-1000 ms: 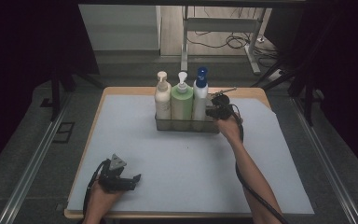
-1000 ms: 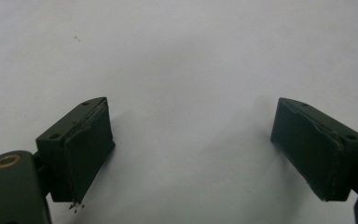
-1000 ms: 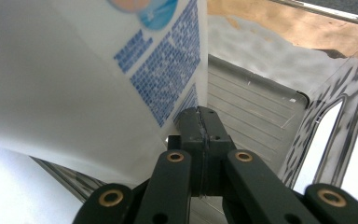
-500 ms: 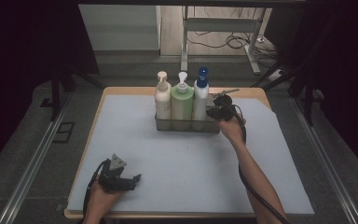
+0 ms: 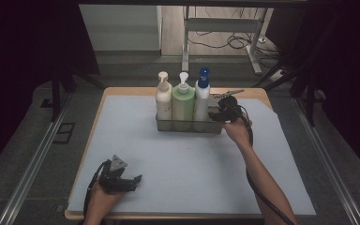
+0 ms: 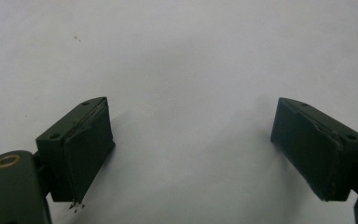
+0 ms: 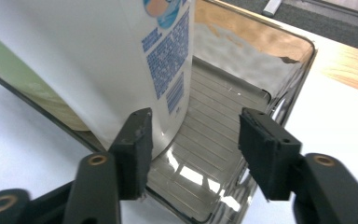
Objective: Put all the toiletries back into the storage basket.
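**Steel tray, three bottles, right jaws parted over the tray's end**

White paper covers the table (image 5: 178, 164) in the high view. Just above the middle of the frame stands a metal tray (image 5: 187, 125) with three pump bottles upright in a row: a cream bottle (image 5: 163, 101) at its left, a green bottle (image 5: 183, 103) in the middle and a white bottle with a blue pump (image 5: 201, 101) at its right. The right gripper (image 5: 214, 112) sits right of centre at the tray's right end, close beside the blue-pumped bottle. The left gripper (image 5: 133, 180) rests low and left in the frame, well apart from the tray, on bare paper.

Left gripper view: both black jaws stand wide apart over the white paper, nothing between them.

Right gripper view: the right gripper (image 7: 193, 154) has its jaws parted, having just been opening, and grips nothing. The white bottle (image 7: 98, 60) fills the upper left; the left jaw lies just in front of its base, though contact cannot be told. Between the jaws shows the tray's (image 7: 279, 100) ribbed floor.
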Motion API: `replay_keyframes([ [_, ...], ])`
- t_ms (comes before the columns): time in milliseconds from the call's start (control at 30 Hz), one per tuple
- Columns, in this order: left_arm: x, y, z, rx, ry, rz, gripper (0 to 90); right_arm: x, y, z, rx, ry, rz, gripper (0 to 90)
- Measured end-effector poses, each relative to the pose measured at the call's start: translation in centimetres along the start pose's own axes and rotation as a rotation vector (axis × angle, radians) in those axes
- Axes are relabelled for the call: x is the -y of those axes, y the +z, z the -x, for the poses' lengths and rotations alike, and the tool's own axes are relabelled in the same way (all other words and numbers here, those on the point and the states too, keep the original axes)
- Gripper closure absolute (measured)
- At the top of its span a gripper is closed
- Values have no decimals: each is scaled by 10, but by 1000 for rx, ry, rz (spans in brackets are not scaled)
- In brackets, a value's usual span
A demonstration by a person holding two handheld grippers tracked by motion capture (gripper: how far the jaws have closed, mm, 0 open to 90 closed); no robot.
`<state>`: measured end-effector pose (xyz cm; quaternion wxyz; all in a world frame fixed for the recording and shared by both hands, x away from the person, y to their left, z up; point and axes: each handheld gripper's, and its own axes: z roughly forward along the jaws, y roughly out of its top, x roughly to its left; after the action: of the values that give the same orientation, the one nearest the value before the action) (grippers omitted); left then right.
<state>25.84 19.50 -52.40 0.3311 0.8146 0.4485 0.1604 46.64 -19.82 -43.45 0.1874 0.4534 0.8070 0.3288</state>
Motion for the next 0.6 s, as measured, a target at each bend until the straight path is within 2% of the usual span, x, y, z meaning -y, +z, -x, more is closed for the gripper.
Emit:
replay_keyframes([
  [267,0,0,0,0,0,1,124,4,-10,3,-15,-12,12,305],
  [600,0,0,0,-1,1,1,124,10,-28,1,-53,-30,33,244],
])
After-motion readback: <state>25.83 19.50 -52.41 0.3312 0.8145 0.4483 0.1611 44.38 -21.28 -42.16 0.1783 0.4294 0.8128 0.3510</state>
